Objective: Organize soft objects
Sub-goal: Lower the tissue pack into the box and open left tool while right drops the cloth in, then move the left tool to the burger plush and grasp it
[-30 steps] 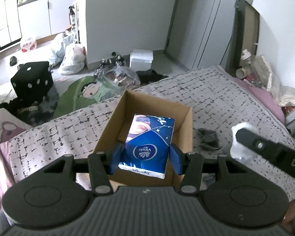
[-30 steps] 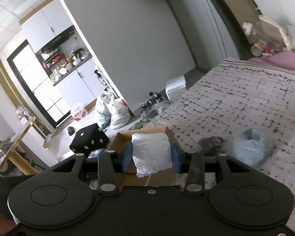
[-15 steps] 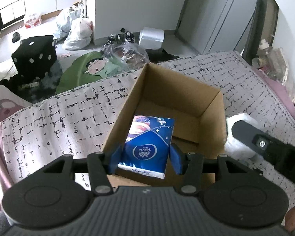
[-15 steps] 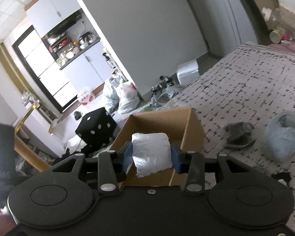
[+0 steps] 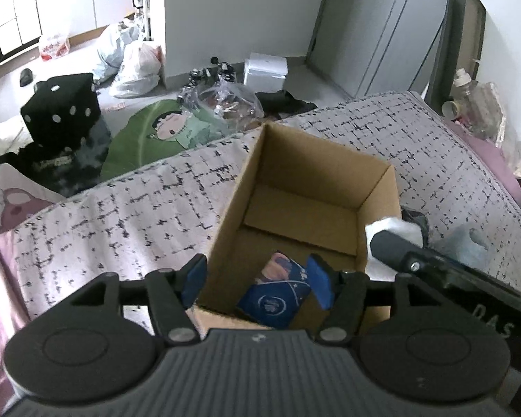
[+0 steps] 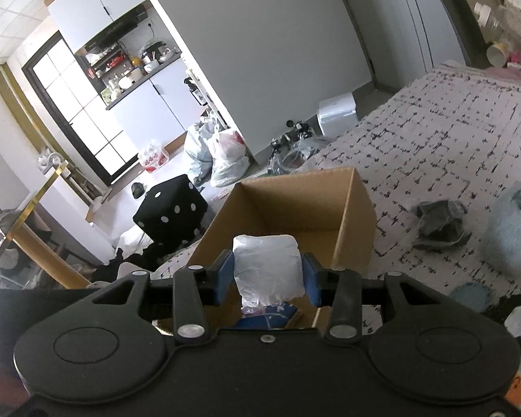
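Messy bedroom, cardboard box point(image 5: 305, 187) on the bed. Left gripper point(image 5: 257, 286) has just opened; blue tissue pack point(image 5: 278, 299) lies inside at 6 o'clock. Right gripper point(image 6: 267, 278), clamped on white pack point(image 6: 267, 267), should clear the rim before releasing.

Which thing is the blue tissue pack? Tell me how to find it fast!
Find the big bed with the black-speckled cover. On it stands an open brown cardboard box. Look down inside, at the near end: the blue tissue pack lies tilted there, between the left claw's open fingers. It is the only dark blue, shiny thing in the box.
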Available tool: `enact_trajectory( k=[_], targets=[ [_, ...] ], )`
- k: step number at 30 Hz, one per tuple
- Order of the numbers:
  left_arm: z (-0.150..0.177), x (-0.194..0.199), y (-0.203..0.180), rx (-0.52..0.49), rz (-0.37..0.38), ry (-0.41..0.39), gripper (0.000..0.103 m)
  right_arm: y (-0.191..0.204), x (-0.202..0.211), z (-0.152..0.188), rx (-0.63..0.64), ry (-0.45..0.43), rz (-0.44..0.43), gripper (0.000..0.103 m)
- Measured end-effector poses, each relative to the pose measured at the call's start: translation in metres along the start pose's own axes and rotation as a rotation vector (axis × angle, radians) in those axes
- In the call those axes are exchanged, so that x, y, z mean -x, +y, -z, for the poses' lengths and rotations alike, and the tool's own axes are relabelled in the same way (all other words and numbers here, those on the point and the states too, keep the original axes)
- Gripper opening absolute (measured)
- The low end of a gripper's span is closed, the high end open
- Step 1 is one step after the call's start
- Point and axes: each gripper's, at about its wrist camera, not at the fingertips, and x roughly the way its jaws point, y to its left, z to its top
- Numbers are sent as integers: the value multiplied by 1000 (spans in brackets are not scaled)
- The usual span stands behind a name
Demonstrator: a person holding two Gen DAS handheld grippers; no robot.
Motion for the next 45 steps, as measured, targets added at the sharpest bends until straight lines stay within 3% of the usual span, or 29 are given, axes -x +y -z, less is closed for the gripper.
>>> enact_trajectory(
  k=[2,6,7,11,19,30,35,45],
  targets=[
    [-1,4,1,3,-16,0,64,-1,1,-1,-22,14,-11,47],
    [-1,15,-2,10,-33,-8,65,-3,17,-5,-74,-3,-16,76],
    [-1,18,-2,11,-32,-12,66,-4,22,-7,-86,-12,-14,79],
    [0,34,-8,13,-39,-36,76,-14,36,-11,-160,-6,-26,80],
    [2,62,-27,-10,-32,-91,83,-31,64,-15,-188,-13,43,82],
    [17,80,-68,-63,-20,-106,84,-63,101,-10,-238,13,119,84],
    [27,84,-87,-82,-11,-104,84,-76,114,-9,-239,43,115,84],
    [43,82,-120,-104,-17,-86,84,-106,148,-15,-280,-25,89,88]
  ],
)
